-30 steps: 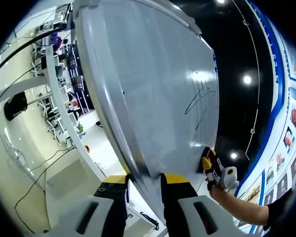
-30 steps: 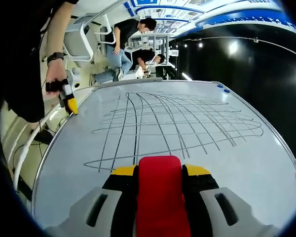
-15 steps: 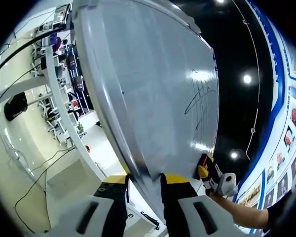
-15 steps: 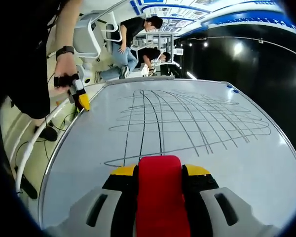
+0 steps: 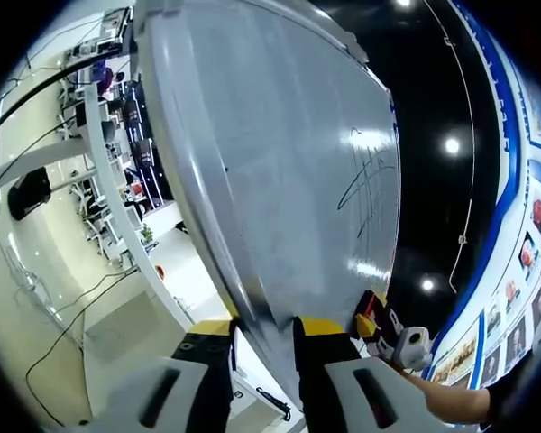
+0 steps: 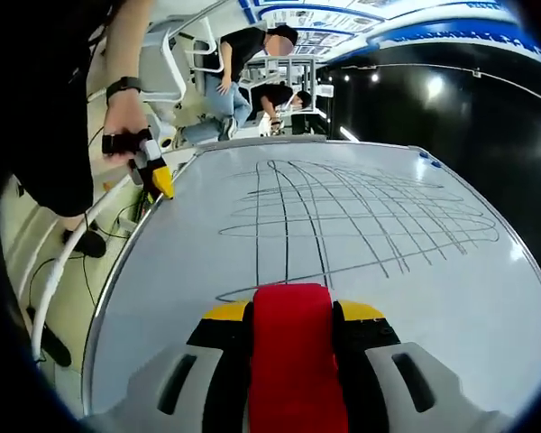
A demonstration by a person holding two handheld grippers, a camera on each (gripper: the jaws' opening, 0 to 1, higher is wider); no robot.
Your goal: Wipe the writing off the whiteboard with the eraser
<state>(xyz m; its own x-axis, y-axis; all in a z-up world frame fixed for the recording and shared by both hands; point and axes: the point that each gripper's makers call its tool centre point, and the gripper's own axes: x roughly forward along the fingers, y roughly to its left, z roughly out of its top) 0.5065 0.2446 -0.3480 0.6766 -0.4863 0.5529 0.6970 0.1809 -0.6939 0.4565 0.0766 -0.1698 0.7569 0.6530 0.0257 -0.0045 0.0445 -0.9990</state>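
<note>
Desks and seated people lie beyond the whiteboard. Over the last second the right gripper, clamping the red eraser, closed on the scribbles' 7 o'clock end; wiping looks imminent. Left gripper pinches the board's edge.

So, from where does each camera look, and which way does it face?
Left gripper view: rides on the left gripper, clamped on the whiteboard edge, looking along the board; right gripper and a forearm show.
Right gripper view: rides on the right gripper holding the red eraser, facing the scribbles; left gripper and a hand at the board's edge.
Both share the whiteboard, its scribbles and the opposite gripper.
</note>
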